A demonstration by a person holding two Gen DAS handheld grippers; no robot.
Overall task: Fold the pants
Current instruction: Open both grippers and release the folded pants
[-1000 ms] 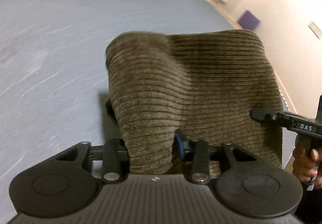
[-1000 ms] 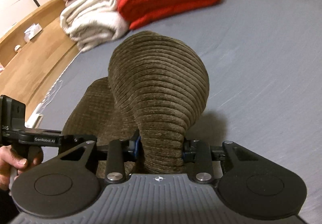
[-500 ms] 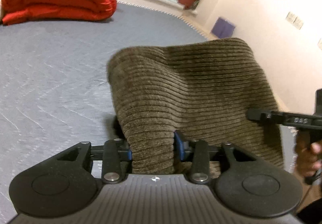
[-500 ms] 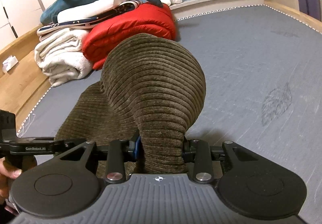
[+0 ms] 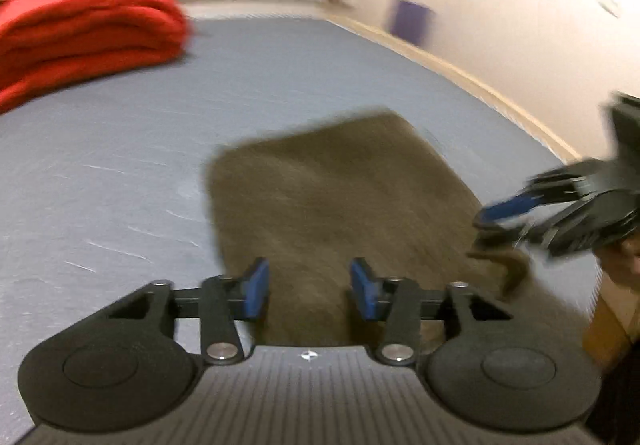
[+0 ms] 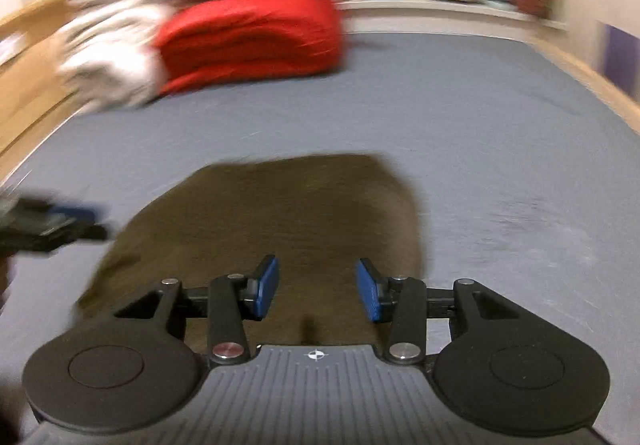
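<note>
The pants (image 5: 336, 205) lie flat on the grey bed (image 5: 120, 149) as a folded, nearly rectangular block of olive-brown fabric; the blur hides its texture. In the left wrist view they spread from the middle of the picture toward 5 o'clock, and in the right wrist view (image 6: 272, 221) they lie from the centre toward 8 o'clock.

The left gripper (image 5: 306, 287) is released: its blue flat pads (image 5: 256, 287) stand apart with only air between them, above the near edge of the pants, and its jaws are closing a little. The right gripper (image 6: 316, 289) is released too, its jaws are opening and nothing is between the blue pads (image 6: 266, 287). In the left view it shows at 3 o'clock (image 5: 500, 223), just above a raised corner of the fabric.

A soft red quilt (image 6: 252, 37), folded in thick rounded layers, lies at 11 o'clock, beside a white folded blanket (image 6: 108, 65).
</note>
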